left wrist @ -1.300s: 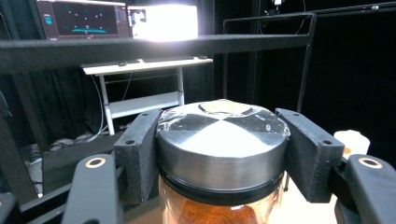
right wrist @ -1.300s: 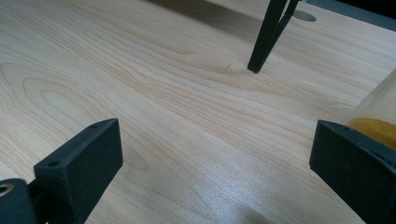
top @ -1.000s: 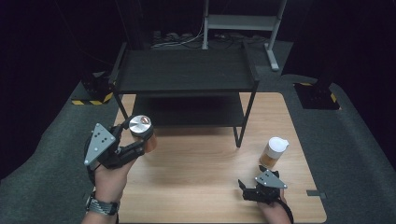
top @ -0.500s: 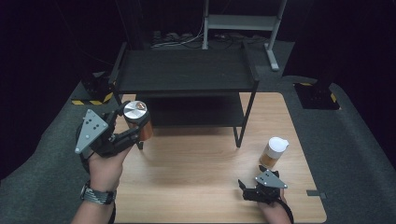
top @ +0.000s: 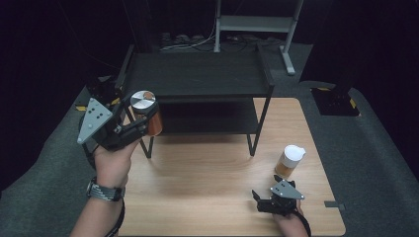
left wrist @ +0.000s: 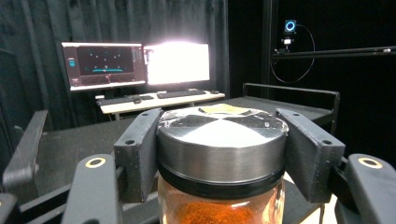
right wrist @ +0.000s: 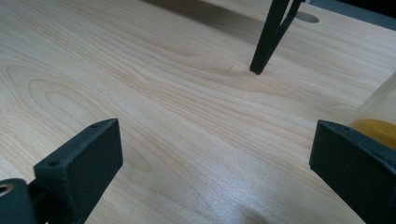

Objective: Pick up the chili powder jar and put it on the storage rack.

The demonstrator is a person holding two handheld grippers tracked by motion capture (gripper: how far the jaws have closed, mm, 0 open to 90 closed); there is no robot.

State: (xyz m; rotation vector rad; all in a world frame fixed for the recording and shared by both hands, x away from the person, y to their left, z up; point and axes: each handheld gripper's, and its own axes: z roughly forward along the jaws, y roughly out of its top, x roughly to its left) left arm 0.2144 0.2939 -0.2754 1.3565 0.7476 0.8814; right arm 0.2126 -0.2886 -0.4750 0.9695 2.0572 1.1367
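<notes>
My left gripper (top: 143,121) is shut on a glass jar (top: 146,112) with a silver metal lid and orange-brown powder inside, held in the air at the left end of the black two-tier rack (top: 197,74). In the left gripper view the jaws clamp the jar's lid (left wrist: 222,140) from both sides. My right gripper (top: 259,200) rests low on the wooden table (top: 207,168) near the front right, jaws wide open with nothing between them. A second jar (top: 290,162) with a white lid and yellow contents stands just beyond it; its edge (right wrist: 380,116) shows beside the right jaw.
The rack's front right leg (right wrist: 271,37) stands on the table ahead of the right gripper. Behind the rack sit two monitors (left wrist: 140,63) and a keyboard on a desk. Grey floor surrounds the table.
The left gripper has lifted the silver-lidded jar up off the table, to about the level of the rack's top shelf. The right gripper and the white-lidded jar have stayed put.
</notes>
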